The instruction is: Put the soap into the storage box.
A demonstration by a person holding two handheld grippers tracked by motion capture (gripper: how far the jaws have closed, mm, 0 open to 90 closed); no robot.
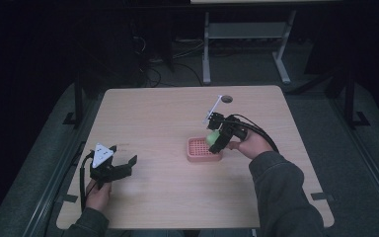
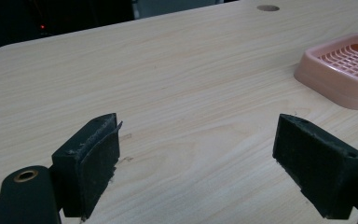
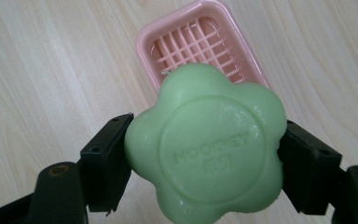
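A green flower-shaped soap point(image 3: 205, 142) is clamped between the two black jaws of my right gripper point(image 3: 205, 158), which is shut on it. In the high view the right gripper point(image 1: 216, 138) holds the soap point(image 1: 211, 138) just above the pink soap dish point(image 1: 197, 150) near the middle of the table. The dish point(image 3: 186, 39) has a slatted grid floor and lies directly below the soap. My left gripper point(image 1: 124, 165) rests open at the table's near left, nothing between its jaws point(image 2: 196, 158). The dish point(image 2: 342, 70) lies off to its right.
The wooden table point(image 1: 168, 118) has a round cable hole point(image 1: 226, 99) at its far edge. Dark floor, cables and a desk frame point(image 1: 246, 44) lie beyond the table. Bare wood lies between the left gripper and the dish.
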